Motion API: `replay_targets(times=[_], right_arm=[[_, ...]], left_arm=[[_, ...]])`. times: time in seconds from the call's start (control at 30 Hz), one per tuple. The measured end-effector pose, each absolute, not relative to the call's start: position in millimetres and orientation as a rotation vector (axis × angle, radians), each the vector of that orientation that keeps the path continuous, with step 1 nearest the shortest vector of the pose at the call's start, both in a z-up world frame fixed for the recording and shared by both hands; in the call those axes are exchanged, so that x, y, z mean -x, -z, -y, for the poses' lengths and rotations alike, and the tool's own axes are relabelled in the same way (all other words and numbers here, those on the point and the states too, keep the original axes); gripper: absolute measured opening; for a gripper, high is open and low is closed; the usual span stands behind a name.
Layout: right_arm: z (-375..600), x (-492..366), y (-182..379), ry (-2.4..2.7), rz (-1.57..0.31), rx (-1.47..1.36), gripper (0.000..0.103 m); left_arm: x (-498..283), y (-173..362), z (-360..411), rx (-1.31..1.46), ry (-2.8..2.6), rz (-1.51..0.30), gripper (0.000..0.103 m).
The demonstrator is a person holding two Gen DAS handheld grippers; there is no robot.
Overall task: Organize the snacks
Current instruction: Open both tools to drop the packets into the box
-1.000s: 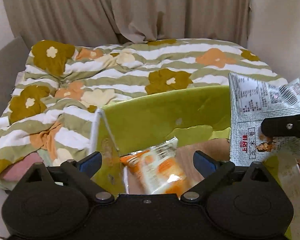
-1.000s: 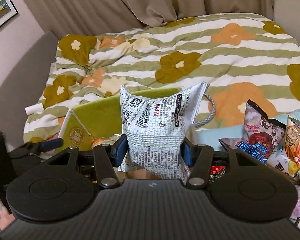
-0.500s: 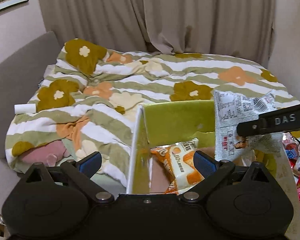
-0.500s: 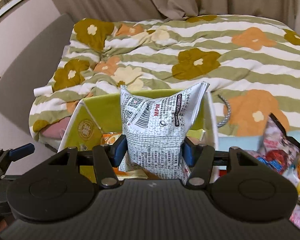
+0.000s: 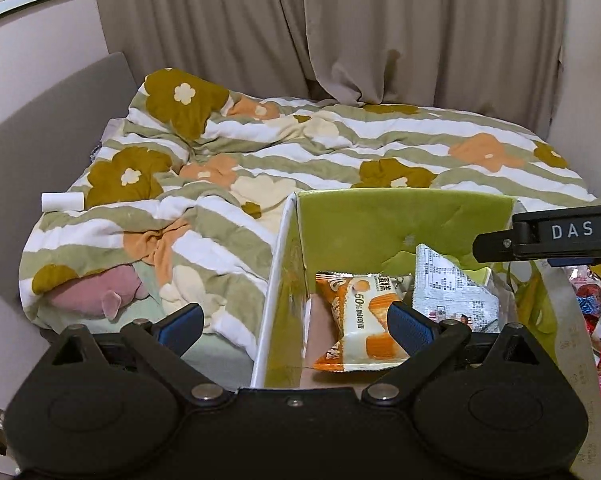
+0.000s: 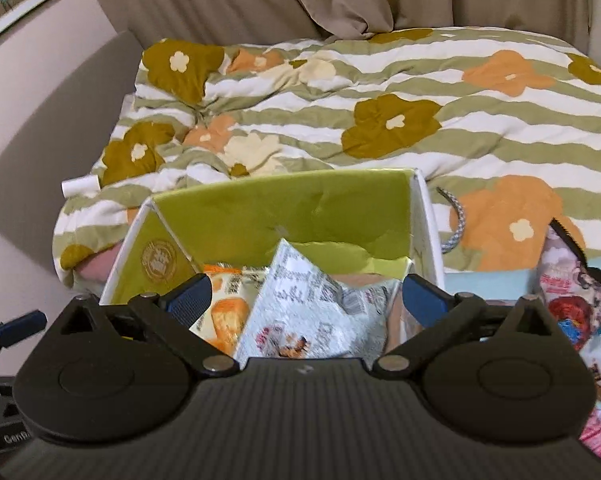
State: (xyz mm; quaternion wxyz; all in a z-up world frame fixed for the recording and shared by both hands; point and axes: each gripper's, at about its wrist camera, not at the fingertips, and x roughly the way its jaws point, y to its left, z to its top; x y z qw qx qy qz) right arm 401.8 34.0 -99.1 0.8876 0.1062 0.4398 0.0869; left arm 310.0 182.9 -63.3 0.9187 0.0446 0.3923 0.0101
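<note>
The right gripper [image 6: 306, 300], clamped on the grey-white printed packet [image 6: 308, 312] a second ago, has just spread its jaws wide, and the packet now lies loose inside the green-lined box [image 6: 284, 216], below and between the blue pads without touching either. It has tipped from upright to leaning, its pointed corner aimed away from the tool. The left gripper [image 5: 296, 322] also stands spread wide with nothing between its fingers; since the earlier frame its view has swung so that the box's white left wall [image 5: 274, 280] runs up between its fingers, and the box interior sits ahead and to its right. Counted, the box holds two packets: the grey-white one and an orange-and-white cake packet [image 5: 360, 320] lying flat just to its left as both tools see it. The orange packet bears "50%" and Chinese characters; the grey-white one shows dense small print and a cartoon figure, too small to read. A round gold seal [image 6: 159, 260] is printed on the box's inner left wall. From the left tool, a black bar of the other gripper at the right edge reads "DAS" [image 5: 572, 230]. More snack bags [image 6: 572, 304] lie in a heap to the right of the right tool, their number unclear. One white roll [image 5: 62, 201] rests on the flowered quilt [image 5: 340, 148] far to the left.
</note>
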Motion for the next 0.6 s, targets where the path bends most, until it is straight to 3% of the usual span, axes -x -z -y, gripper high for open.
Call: replay_targets(times=[0.6], right_arm=[[-25, -335, 39, -0.091, -0.806, -0.198, 0.103]], left_arm=[[-272, 18, -178, -0.055, 0.037, -0.707, 0.100]])
